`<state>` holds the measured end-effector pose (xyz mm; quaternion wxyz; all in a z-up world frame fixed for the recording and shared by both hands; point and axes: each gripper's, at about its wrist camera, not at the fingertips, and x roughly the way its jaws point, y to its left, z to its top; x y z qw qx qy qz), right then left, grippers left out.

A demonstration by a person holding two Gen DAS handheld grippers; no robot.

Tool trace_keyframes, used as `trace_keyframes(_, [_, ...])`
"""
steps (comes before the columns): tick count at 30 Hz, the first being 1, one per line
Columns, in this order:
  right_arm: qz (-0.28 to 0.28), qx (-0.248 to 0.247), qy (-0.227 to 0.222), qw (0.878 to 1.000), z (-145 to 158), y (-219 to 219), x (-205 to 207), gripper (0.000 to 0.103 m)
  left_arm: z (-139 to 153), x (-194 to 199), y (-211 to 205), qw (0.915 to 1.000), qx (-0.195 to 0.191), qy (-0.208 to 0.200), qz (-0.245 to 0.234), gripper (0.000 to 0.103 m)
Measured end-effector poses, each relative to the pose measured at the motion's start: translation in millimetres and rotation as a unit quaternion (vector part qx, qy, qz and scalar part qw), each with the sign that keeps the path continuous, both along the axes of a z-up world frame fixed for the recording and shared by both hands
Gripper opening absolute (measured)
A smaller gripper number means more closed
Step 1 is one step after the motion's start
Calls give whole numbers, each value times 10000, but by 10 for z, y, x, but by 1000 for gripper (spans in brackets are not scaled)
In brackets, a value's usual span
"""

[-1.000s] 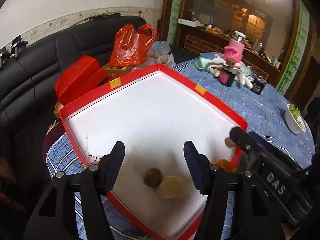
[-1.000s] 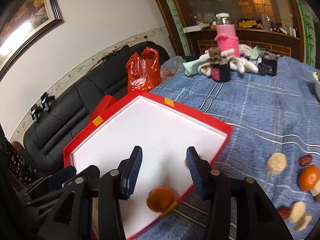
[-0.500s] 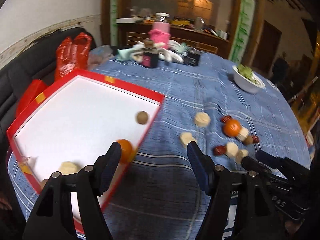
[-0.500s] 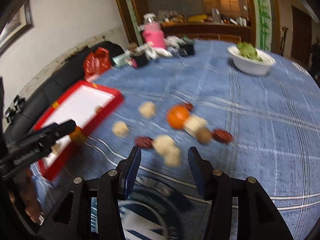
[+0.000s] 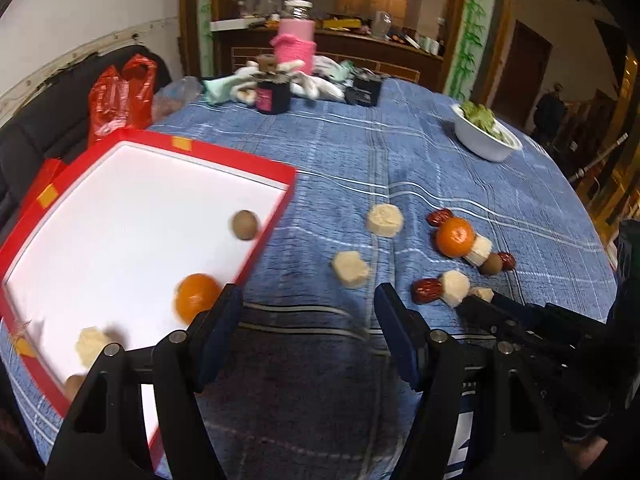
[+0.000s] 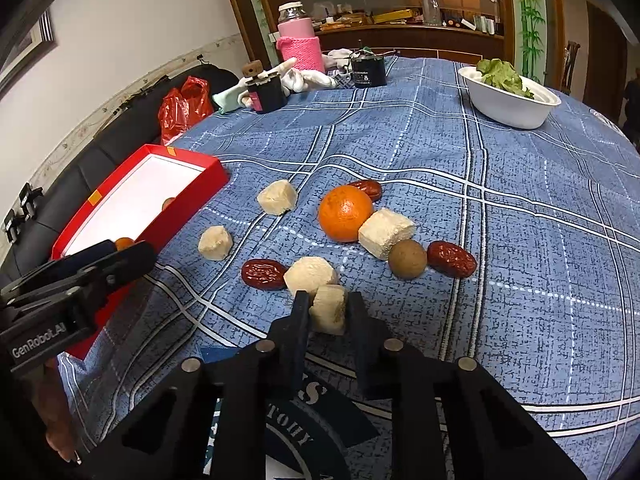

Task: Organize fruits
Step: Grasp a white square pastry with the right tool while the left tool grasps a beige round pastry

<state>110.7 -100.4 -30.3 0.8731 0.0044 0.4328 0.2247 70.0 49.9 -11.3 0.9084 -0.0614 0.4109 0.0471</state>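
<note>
A red box with a white floor (image 5: 100, 216) lies at the table's left edge and holds an orange (image 5: 196, 297), a brown round fruit (image 5: 244, 225) and a pale chunk (image 5: 90, 346). On the blue cloth lie an orange (image 6: 345, 213), several pale chunks (image 6: 276, 197), red dates (image 6: 262, 274) and a brown round fruit (image 6: 407, 259). My right gripper (image 6: 328, 310) is shut on a pale chunk (image 6: 330, 308) resting on the cloth. My left gripper (image 5: 308, 316) is open and empty, above the cloth beside the box's near right rim.
A white bowl of greens (image 6: 512, 98) stands at the far right. A pink-sleeved jar (image 6: 299, 44), a dark jar (image 6: 266, 92), a black can (image 6: 368, 68) and white cloths stand at the back. A red bag (image 5: 120, 96) sits on the black sofa.
Both grippers swung right, away from the box toward the loose fruit. My right gripper has closed on a pale chunk. The left one stays open.
</note>
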Motion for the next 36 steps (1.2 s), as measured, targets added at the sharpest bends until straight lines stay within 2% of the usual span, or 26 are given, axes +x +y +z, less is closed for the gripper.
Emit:
trace_keyframes(4, [-23,84,37,10000,-5,-33,-2,17,-78,134,-139,9994,-74,97,-332,68])
trace_keyframes(7, [-58,125,23,9999,3,-60,-13,17,-151,230,-154,9995,-25,177,-271,68])
trace_keyframes(12, [-85,249,24,9997,14,-107,-17,17,-249,358,-105,9993,-191,279,-128,68])
trace_keyframes(14, [-62,290,48,9995,10,-107,-14,17,-300,396,-96,9992,-205,346,-23,60])
trace_keyframes(15, [-55,327,86,9994,2,-114,-6,17,-306,399,-115,9996,-53,294,22,52])
trace_keyframes(17, [-58,387,127,9992,-6,-128,5,17,-315,403,-147,9995,117,265,79,43])
trace_keyframes(19, [-45,411,129,9991,-2,-125,5,17,-314,402,-132,9996,106,223,111,24])
trace_keyframes(23, [-11,437,128,9990,4,-112,5,17,-291,373,-99,9998,39,169,138,22])
trace_keyframes(29, [-43,474,82,9988,15,-138,8,17,-90,92,-61,9996,-17,-199,191,22])
trace_keyframes(36, [-35,464,-28,9989,40,-139,-22,17,-103,-181,-78,9994,-288,-181,64,22])
